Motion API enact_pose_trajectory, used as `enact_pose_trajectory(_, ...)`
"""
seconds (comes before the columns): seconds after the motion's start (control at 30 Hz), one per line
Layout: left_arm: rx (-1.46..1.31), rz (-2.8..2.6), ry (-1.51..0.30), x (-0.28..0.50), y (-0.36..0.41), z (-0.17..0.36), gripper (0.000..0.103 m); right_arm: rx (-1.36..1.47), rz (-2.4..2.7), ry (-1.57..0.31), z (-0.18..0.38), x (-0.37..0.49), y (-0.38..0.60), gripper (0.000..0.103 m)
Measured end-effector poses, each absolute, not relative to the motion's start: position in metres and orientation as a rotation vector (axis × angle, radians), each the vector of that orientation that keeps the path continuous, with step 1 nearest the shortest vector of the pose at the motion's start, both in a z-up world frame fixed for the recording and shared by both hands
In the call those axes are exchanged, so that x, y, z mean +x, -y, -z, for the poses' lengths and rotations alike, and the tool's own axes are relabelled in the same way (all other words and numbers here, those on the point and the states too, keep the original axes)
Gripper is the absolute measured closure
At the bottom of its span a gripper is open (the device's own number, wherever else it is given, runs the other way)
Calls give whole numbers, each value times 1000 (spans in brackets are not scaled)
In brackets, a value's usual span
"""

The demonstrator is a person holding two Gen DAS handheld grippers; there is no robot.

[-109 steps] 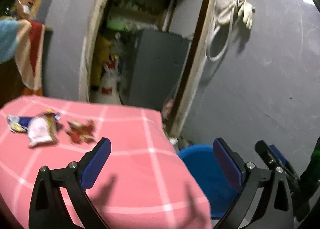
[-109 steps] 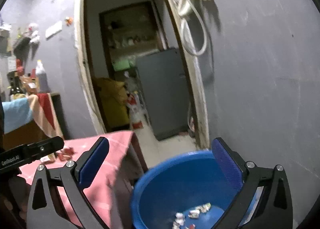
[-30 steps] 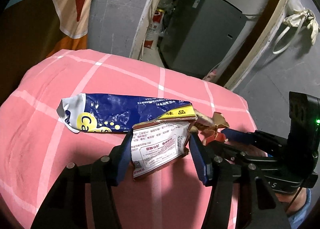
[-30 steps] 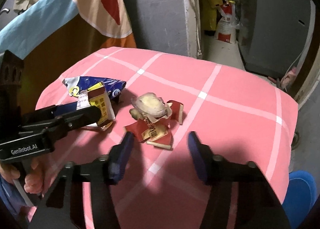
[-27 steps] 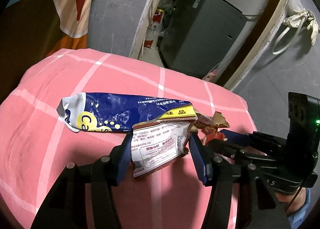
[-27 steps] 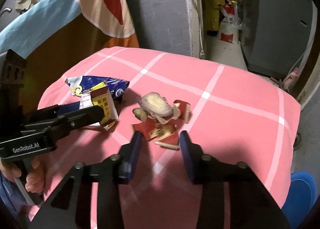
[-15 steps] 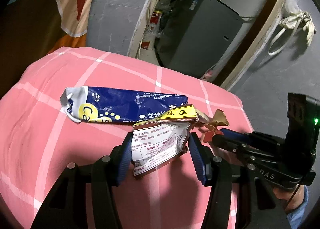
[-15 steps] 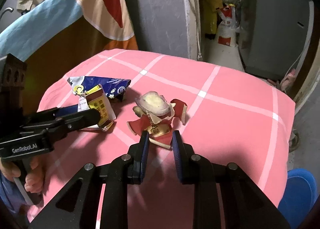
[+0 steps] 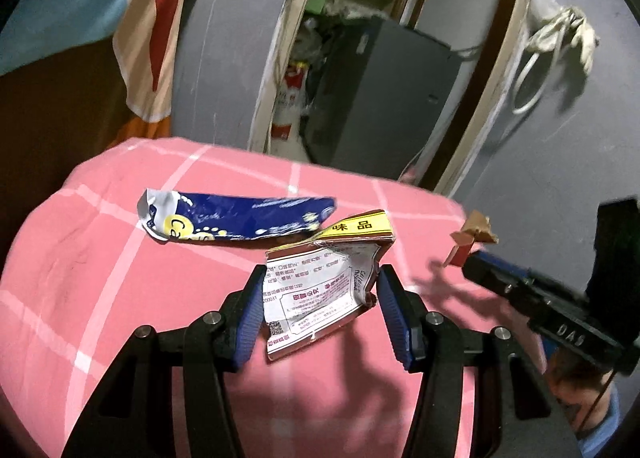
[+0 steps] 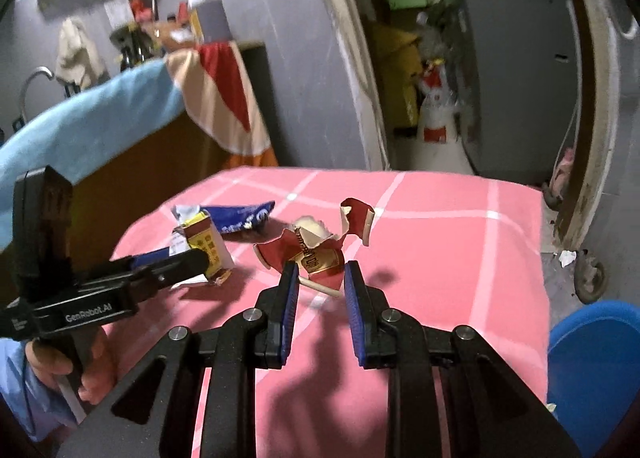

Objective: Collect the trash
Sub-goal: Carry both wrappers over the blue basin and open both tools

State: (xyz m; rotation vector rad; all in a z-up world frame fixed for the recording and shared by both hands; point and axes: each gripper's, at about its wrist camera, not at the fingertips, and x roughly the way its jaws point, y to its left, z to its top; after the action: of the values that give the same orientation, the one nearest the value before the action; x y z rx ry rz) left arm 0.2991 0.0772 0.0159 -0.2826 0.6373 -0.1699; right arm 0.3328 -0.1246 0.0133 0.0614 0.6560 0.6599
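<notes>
My left gripper (image 9: 322, 278) is shut on a white and brown snack packet (image 9: 320, 290) with a yellow label, held just above the pink checked tablecloth (image 9: 120, 298). A blue wrapper (image 9: 240, 215) lies flat on the cloth behind it. My right gripper (image 10: 322, 268) is shut on a torn red wrapper (image 10: 316, 254), lifted a little off the cloth. In the left wrist view the right gripper (image 9: 468, 262) comes in from the right with a scrap of the red wrapper (image 9: 474, 234) at its tip. In the right wrist view the left gripper (image 10: 196, 258) holds the packet (image 10: 206, 248) at the left.
A blue bucket (image 10: 592, 358) stands on the floor past the table's right edge. Behind the table are a grey wall, an open doorway with a grey cabinet (image 9: 380, 97) and a striped towel (image 9: 148, 37) draped over a counter. A person's hand (image 10: 60, 370) holds the left gripper.
The right gripper's jaws closed on the red wrapper and lifted it. The left gripper raised the snack packet off the blue wrapper. Both views have tilted upward.
</notes>
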Motion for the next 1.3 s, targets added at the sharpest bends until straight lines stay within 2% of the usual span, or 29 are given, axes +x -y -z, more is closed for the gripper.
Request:
enact_pose_trajectory(0.5,-305,256,-362,250,-20,-66,54,98,-434,-192,-54,234,196,82)
enact_pose_trajectory(0.7,-251,313,-296,239,18,-81,54,91,-327,-84,-64,209,226,82)
enact_pose_trajectory(1.0,-188,425,-263,236,89,-89,54,130,-172,-8,-61,183,283,81)
enact_pose_trajectory(1.3,-133,503,-344,250,150,-74,54,147,-58,-75,-45,182,327,81)
